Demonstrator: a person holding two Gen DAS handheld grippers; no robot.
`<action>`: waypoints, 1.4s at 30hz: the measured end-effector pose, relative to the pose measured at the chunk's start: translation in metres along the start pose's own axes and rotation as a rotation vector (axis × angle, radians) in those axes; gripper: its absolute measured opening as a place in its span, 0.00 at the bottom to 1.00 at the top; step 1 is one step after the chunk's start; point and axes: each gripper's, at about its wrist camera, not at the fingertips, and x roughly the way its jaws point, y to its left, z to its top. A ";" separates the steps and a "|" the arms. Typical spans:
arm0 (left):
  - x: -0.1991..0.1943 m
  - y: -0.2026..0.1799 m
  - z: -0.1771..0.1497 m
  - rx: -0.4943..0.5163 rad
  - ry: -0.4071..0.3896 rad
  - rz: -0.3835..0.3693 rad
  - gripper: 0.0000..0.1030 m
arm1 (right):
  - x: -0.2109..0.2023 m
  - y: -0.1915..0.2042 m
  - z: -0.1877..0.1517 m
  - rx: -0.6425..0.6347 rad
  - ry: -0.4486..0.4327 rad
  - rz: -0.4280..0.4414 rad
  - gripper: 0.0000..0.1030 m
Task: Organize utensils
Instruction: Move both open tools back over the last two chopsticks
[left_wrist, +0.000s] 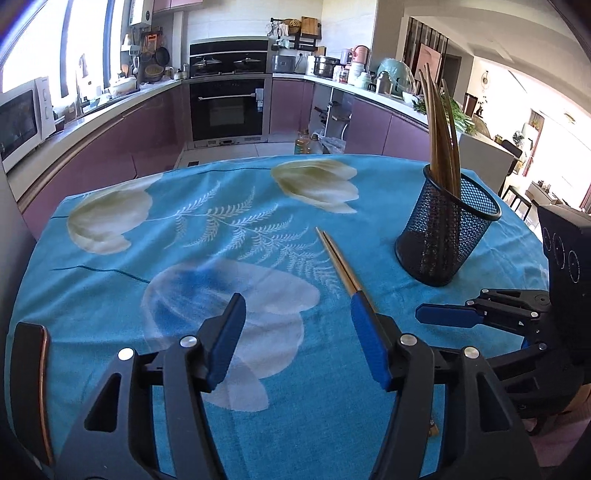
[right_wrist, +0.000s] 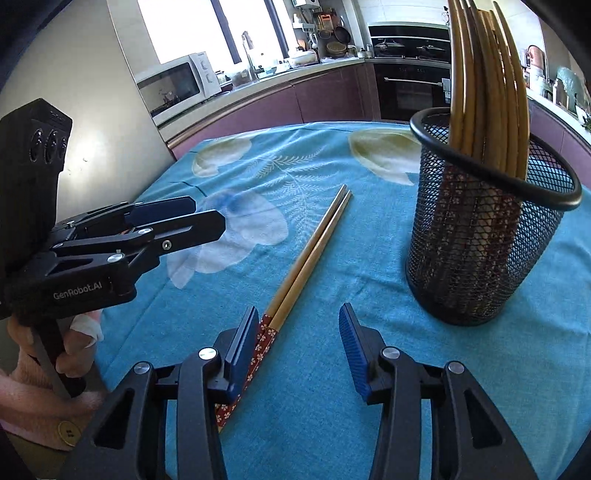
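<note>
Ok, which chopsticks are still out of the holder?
The one pair of chopsticks lying flat on the blue tablecloth, left of the mesh holder. The rest of the chopsticks stand upright inside it.

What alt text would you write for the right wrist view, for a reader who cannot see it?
A pair of chopsticks lies on a blue flowered tablecloth, its patterned red ends beside the open right tool's left finger. A black mesh holder full of chopsticks stands to the right; the left tool is at the left edge.
</note>
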 end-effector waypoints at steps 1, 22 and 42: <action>0.001 0.000 -0.001 -0.002 0.004 -0.003 0.57 | 0.002 0.002 0.000 -0.006 0.001 -0.009 0.42; 0.025 -0.017 -0.007 0.060 0.073 -0.091 0.57 | -0.005 -0.013 -0.004 0.022 0.024 -0.056 0.39; 0.052 -0.034 -0.011 0.104 0.172 -0.120 0.36 | -0.011 -0.022 -0.001 0.052 0.007 -0.027 0.37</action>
